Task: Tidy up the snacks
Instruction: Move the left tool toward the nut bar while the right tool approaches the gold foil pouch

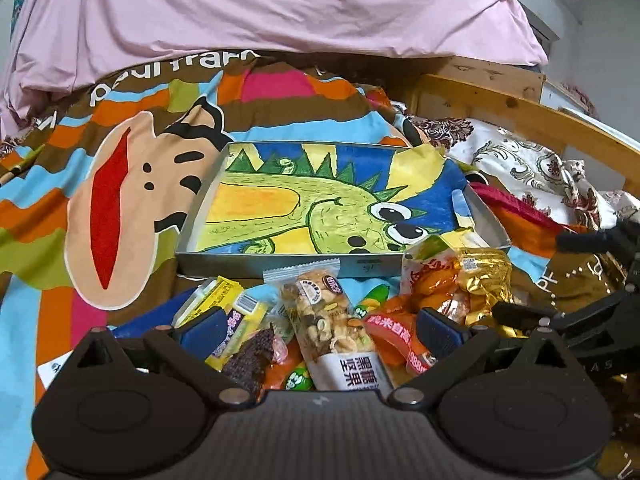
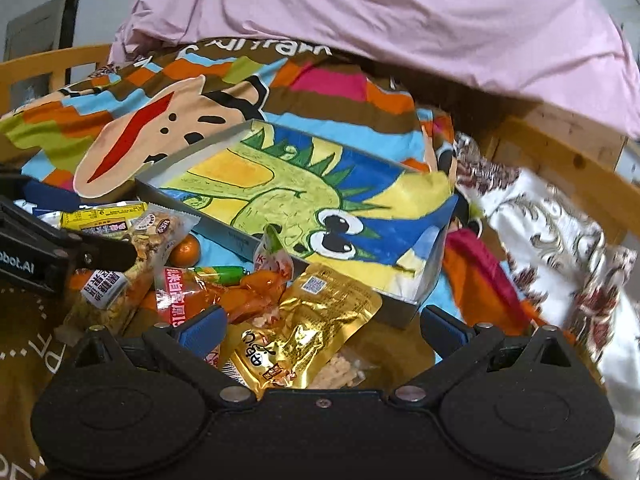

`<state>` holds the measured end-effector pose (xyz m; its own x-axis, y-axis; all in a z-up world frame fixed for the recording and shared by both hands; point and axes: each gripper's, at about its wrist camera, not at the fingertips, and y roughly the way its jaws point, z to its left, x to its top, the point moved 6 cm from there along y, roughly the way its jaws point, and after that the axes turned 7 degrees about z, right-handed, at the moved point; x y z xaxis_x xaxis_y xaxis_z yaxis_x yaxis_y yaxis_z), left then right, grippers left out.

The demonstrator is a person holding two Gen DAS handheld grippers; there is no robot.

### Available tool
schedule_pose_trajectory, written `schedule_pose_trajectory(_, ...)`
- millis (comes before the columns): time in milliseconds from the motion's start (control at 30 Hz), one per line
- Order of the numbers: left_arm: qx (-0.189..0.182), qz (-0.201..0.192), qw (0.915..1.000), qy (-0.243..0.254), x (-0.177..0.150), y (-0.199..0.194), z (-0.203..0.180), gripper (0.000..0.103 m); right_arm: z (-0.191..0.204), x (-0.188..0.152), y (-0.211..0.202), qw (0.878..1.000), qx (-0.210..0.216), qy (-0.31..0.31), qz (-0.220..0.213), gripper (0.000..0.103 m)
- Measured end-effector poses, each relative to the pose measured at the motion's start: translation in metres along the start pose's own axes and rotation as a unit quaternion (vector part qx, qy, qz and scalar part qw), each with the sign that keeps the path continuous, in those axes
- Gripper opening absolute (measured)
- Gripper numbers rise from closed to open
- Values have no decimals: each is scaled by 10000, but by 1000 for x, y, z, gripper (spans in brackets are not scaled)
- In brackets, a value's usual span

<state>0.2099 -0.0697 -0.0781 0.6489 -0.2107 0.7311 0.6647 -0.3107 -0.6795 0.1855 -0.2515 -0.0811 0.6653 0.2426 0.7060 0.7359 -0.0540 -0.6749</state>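
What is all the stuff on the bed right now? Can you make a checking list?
Surface: striped cartoon blanket spread over a bed.
Job's things: shallow box lined with a dinosaur drawing, no snacks inside; snack pile in front of it, including nut bar, gold packet, orange packets, yellow bar.
Clutter: small orange fruit among the snacks; pencil on the blanket.
Grippers: left gripper open over the nut bar; right gripper open over the gold packet; neither holds anything.
Cables: nothing seen.
Surroundings: pink cloth, flowered fabric, wooden bed frame.
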Motion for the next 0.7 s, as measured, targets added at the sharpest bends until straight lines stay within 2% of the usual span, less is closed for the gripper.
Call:
schedule_pose_trajectory(133,25,293,9994,-164,0,13,4,103,5,-4,9,9997,48,67,218,102)
schedule_pose_trajectory(300,10,331,9978,-568,-1,21,13,103,18,-3,18,9987,-121,-121,475,102)
schedule_pose_trajectory(500,-47,519,9973,-513,-7,30,8,103,22,-5,24,9983,36,-122,566,102)
schedule_pose_trajectory(667,-32,502,9982,-312,-10,30,2,102,21,-6,20,9987,-66,-138,476,88)
schedule_pose_trajectory(700,3,517,9983,-264,-10,30,1,102,22,-6,20,9988,-17,-119,480,82)
